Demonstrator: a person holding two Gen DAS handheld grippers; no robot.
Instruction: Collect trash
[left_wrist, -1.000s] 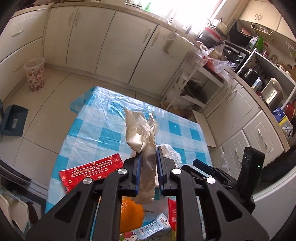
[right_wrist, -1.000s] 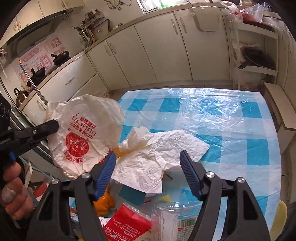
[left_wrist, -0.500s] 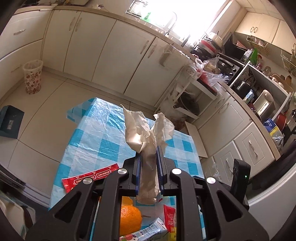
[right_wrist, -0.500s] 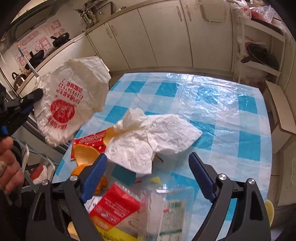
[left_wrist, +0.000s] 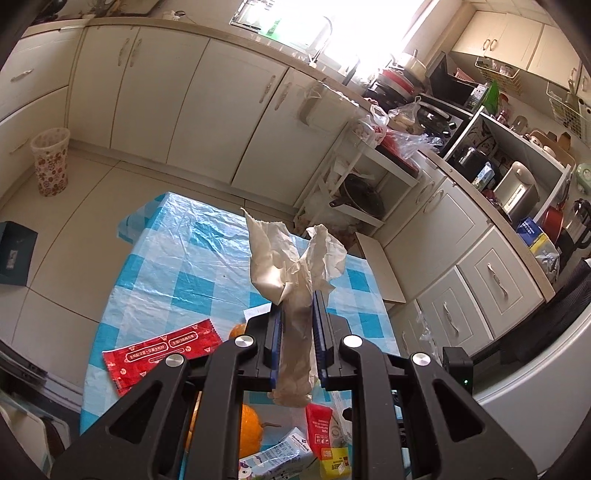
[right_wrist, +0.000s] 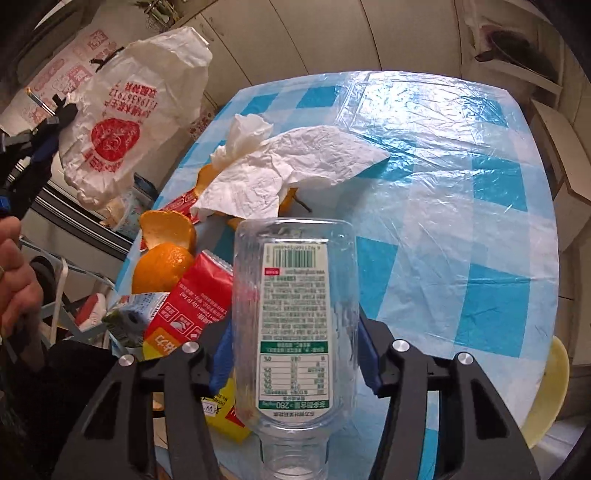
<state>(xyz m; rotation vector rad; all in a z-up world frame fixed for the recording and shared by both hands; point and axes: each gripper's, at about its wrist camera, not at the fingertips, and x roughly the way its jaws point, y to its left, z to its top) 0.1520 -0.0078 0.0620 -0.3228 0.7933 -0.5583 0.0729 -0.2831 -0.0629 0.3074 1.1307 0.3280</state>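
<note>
left gripper (left_wrist: 298, 325) pinching white bag (right_wrist: 136, 110) printed red; right gripper (right_wrist: 295, 354) just closing around clear bottle (right_wrist: 295, 325), label reading "280", contact unclear.

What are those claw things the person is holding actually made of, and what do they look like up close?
Each hand-held gripper is a black, angular plastic frame with silver round bolt heads at its joints. The left hand-held gripper and the right hand-held gripper both end in two flat fingers lined with ribbed blue pads. Beside the left one sits a small black box with a green light. No cables show.
</note>
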